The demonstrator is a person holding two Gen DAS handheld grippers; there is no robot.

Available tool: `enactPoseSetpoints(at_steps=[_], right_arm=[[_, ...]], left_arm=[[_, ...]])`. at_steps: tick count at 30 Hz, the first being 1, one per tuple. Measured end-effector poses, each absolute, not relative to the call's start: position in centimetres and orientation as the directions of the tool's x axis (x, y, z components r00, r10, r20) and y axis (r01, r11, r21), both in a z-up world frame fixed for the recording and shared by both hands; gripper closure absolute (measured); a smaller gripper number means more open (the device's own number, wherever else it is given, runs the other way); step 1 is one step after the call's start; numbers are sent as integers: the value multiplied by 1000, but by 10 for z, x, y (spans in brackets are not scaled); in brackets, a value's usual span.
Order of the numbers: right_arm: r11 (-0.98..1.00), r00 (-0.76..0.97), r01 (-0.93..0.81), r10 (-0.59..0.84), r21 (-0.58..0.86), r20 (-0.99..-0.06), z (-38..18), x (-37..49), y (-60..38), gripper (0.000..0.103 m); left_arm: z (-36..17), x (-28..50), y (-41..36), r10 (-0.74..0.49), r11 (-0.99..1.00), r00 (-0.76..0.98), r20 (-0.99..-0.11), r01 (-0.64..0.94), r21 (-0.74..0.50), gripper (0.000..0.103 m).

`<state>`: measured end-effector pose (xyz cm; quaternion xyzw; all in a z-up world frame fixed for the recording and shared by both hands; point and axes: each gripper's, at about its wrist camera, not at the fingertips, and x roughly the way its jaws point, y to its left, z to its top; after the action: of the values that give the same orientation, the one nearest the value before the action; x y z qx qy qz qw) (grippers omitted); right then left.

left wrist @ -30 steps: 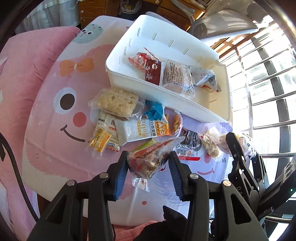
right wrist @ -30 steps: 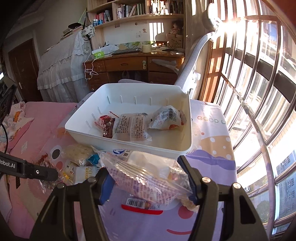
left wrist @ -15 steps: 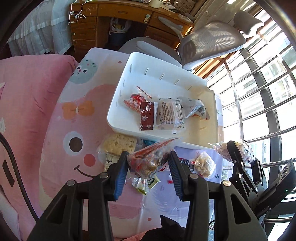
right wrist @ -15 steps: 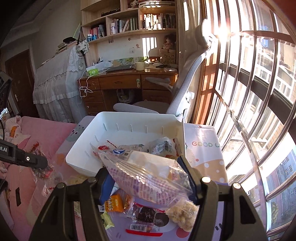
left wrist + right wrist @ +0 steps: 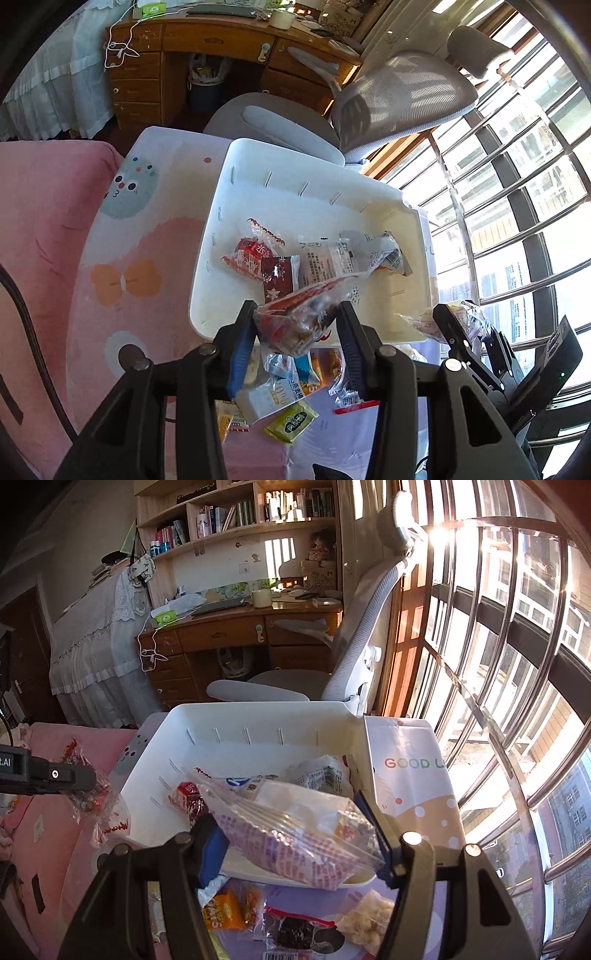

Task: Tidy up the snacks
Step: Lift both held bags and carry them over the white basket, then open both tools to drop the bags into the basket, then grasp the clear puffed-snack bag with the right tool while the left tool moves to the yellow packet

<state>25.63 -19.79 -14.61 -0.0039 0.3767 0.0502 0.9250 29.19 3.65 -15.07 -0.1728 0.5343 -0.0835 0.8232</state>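
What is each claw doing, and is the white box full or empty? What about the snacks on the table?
Left claw: shut on red snack bag, held up.
Right claw: shut on purple-patterned bag, held up.
White bin: open top, partly filled with a few packets.
Loose snacks: lying flat on the table, not yet in the bin.

The left wrist view looks steeply down from above the near edge of the white tray [image 5: 218, 236], close in, facing the desk [image 5: 155, 48] and office chair [image 5: 402, 96]. The right wrist view sits lower and flatter, just beside that same near edge, facing across the tray [image 5: 258, 716] toward the bookshelf [image 5: 236, 513] and window bars [image 5: 517, 635]. Both views share the tray, desk, chair and patterned tablecloth [image 5: 147, 206].
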Motion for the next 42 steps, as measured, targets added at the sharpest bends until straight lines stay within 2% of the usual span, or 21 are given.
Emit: enactPoseSetpoints(at_steps=[5, 8, 12, 35, 42], right_arm=[[997, 682, -64, 74, 41, -728, -158, 267, -200, 38], [997, 651, -37, 71, 62, -756, -166, 274, -206, 36], [995, 628, -3, 79, 99, -774, -171, 275, -215, 33], [981, 606, 22, 140, 192, -783, -148, 217, -264, 30], [980, 579, 17, 153, 199, -801, -154, 192, -281, 30]], left_arm=[[-161, 304, 39, -324, 919, 447, -834, -59, -389, 60], [-167, 309, 40, -320, 919, 438, -840, -73, -388, 44], [-168, 309, 39, -321, 920, 435, -842, -69, -386, 37], [-127, 223, 25, -256, 939, 499, -828, -75, -336, 36], [-130, 189, 16, -227, 944, 495, -839, -100, -314, 36]])
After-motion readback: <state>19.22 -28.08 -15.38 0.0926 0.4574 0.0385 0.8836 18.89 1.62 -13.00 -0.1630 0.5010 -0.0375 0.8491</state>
